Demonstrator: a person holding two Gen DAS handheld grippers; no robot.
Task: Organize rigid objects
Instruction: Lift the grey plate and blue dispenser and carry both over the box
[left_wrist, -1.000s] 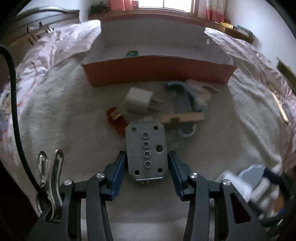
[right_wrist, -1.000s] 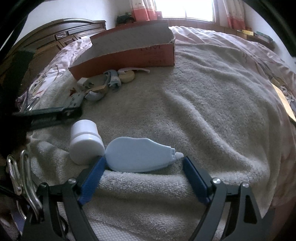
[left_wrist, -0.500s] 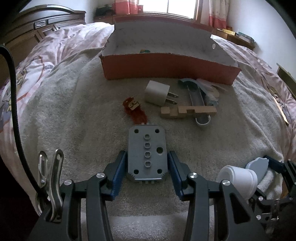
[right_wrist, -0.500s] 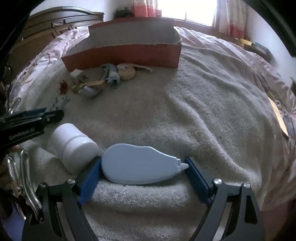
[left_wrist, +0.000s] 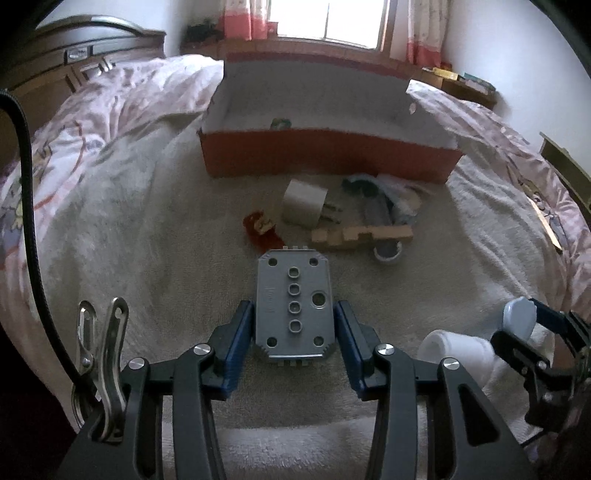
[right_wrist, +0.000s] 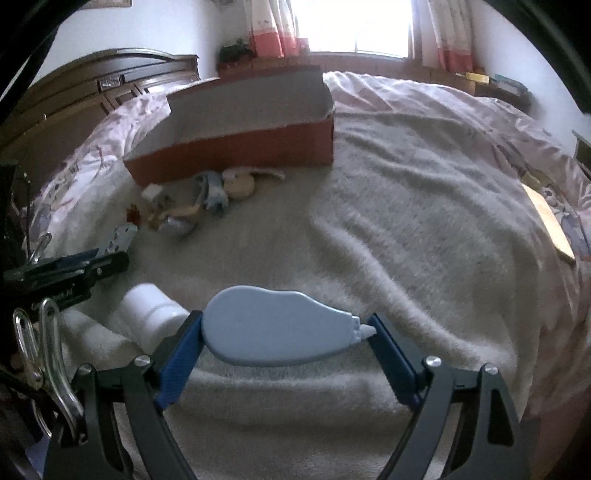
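Looking along my left gripper (left_wrist: 294, 330), I held the grey plate (left_wrist: 294, 306) by its two long sides, half-open jaws pressing on it. Its long axis pointed straight ahead to the red box (left_wrist: 328, 157), well apart. What lay in the box was hard to make out.

My right gripper (right_wrist: 286, 332) stood wide, clamped on the blue tape roller (right_wrist: 275, 326) end to end, crosswise; the box (right_wrist: 236, 147) lay far ahead-left. A white bottle (right_wrist: 149, 314) just beside was partly hidden.

We see a bed (right_wrist: 424, 206) under a cream towel (left_wrist: 166, 258); on it lie an orange box (left_wrist: 325, 155), a white charger (left_wrist: 303, 201), a wooden block (left_wrist: 362, 233) and a white bottle (right_wrist: 151, 310).
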